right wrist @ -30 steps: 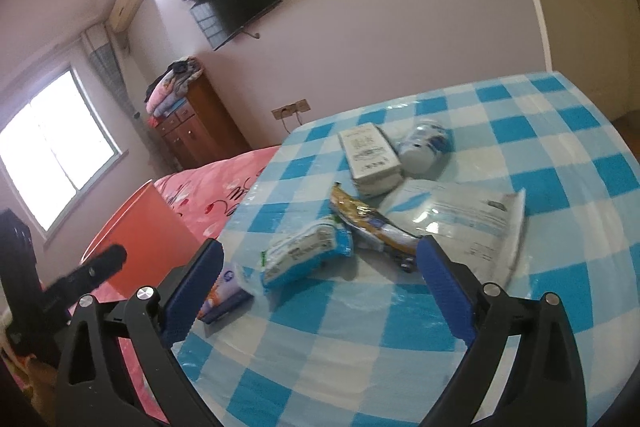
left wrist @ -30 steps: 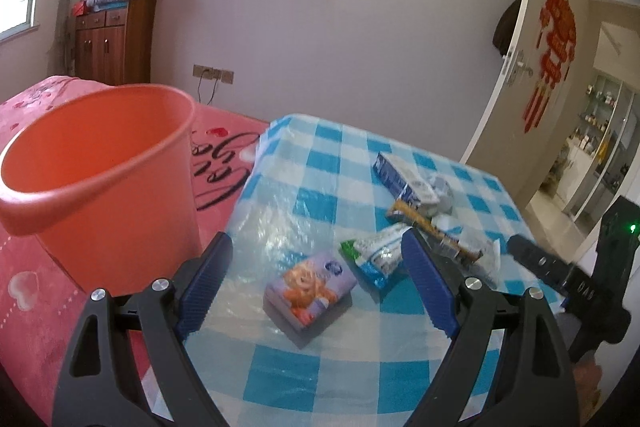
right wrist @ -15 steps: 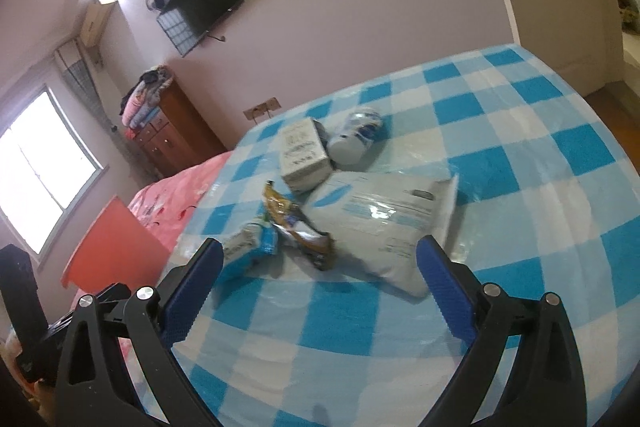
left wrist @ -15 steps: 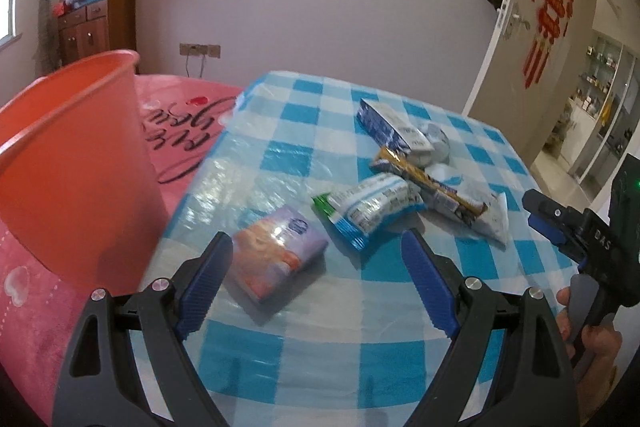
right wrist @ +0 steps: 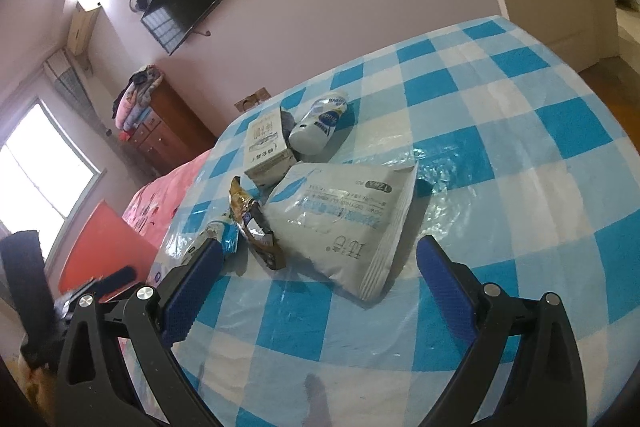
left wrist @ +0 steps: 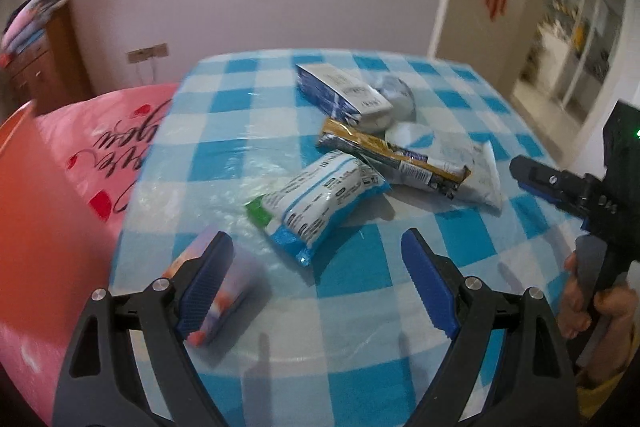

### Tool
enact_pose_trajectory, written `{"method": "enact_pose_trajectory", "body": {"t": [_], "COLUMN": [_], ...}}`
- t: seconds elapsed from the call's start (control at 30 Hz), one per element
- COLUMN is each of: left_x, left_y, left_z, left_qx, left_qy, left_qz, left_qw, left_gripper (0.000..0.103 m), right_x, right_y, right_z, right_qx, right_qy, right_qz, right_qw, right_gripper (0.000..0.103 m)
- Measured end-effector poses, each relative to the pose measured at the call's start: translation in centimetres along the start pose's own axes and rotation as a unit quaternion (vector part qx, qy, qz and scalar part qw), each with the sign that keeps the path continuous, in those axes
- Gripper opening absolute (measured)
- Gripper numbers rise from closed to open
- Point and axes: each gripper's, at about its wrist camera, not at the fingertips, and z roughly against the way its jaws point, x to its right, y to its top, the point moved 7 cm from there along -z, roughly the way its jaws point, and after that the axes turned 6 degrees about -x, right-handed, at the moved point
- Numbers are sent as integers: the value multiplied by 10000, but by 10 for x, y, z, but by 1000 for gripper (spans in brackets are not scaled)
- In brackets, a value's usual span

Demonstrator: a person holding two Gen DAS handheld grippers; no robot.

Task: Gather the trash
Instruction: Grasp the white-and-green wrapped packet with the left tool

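Both my claws, the left gripper (left wrist: 316,285) and right gripper (right wrist: 320,281), are wide open and hold nothing, so I should slide the right one around the near white bag (right wrist: 344,215).

A blue-and-white checked plastic tablecloth (left wrist: 248,131) covers the table. On it lie a white-and-blue packet with a green end (left wrist: 320,195), a gold-and-black wrapper (left wrist: 394,155), a pale grey pouch with blue print (right wrist: 340,215) and a purple-and-orange pack (left wrist: 236,279). At far left stands an orange plastic bucket (left wrist: 36,227).
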Motion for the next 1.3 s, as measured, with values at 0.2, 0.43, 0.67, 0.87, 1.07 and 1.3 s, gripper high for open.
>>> {"method": "enact_pose_trajectory", "body": {"t": [0.2, 0.43, 0.67, 0.87, 1.07, 1.3], "left_x": [10, 6, 4, 11, 17, 9], "left_y": [20, 36, 43, 39, 31, 29], "left_z": [-26, -56, -80, -86, -87, -79], "left_qx": [-247, -565, -815, -913, -911, -804], "left_qy": [-73, -87, -264, -476, -243, -188], "left_qz": [-553, -877, -836, -732, -735, -187], "left_qw": [9981, 9945, 9928, 9920, 9928, 9964], "left_gripper": [87, 87, 86, 78, 66, 53], "right_x": [-9, -17, -5, -4, -9, -20], "right_y": [-2, -5, -2, 0, -2, -4], "right_z": [-4, -6, -10, -12, -13, -16], "right_qx": [-77, -102, -154, -192, -216, -224], "right_qy": [-5, 37, 72, 148, 166, 141], "right_qz": [256, 445, 301, 268, 393, 674], "right_qw": [9996, 9990, 9994, 9993, 9989, 9974], "right_gripper": [96, 96, 96, 96, 96, 96]}}
